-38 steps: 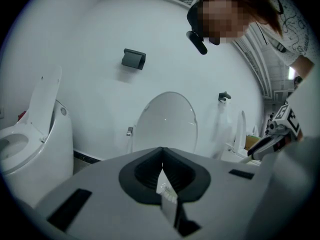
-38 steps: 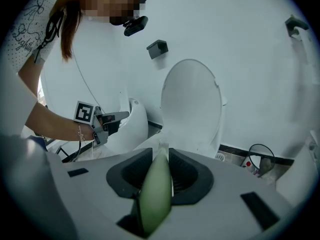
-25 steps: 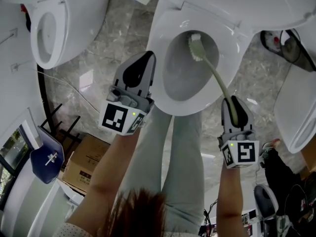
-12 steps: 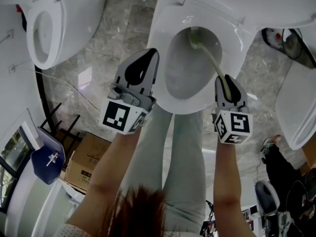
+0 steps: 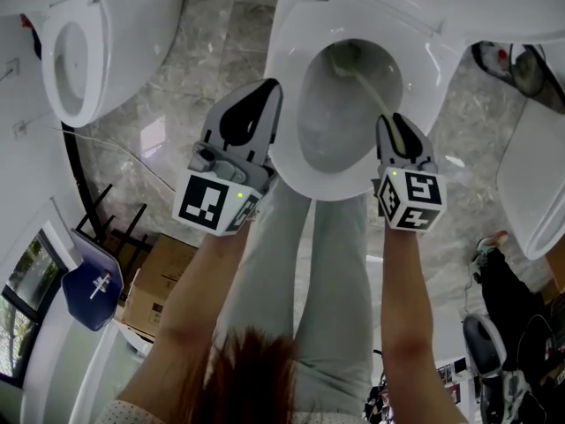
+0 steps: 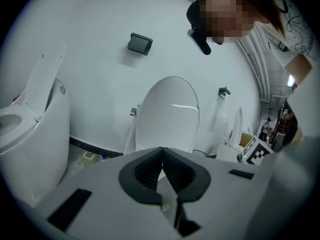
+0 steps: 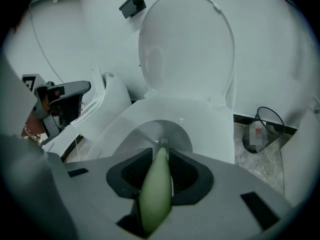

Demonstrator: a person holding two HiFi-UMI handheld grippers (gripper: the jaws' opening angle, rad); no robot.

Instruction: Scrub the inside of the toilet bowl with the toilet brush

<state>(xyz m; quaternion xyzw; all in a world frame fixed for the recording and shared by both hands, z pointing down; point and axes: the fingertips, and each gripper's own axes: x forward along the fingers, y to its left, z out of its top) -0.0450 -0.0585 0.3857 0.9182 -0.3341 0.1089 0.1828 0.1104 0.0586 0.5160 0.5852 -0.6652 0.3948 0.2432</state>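
Forward since before, the right gripper [image 5: 397,131] clamps the toilet brush [image 5: 364,78], its bristles against the toilet bowl's [image 5: 287,87] far wall. The person appears mid-scrub and sweeping strokes seem next, while the left gripper [image 5: 265,95] hovers beside the bowl, jaws together and empty.

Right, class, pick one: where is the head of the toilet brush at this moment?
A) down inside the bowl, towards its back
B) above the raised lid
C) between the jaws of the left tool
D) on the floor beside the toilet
A: the right tool is shut on the green handle of the toilet brush, and the brush head sits inside the toilet bowl, near the back.
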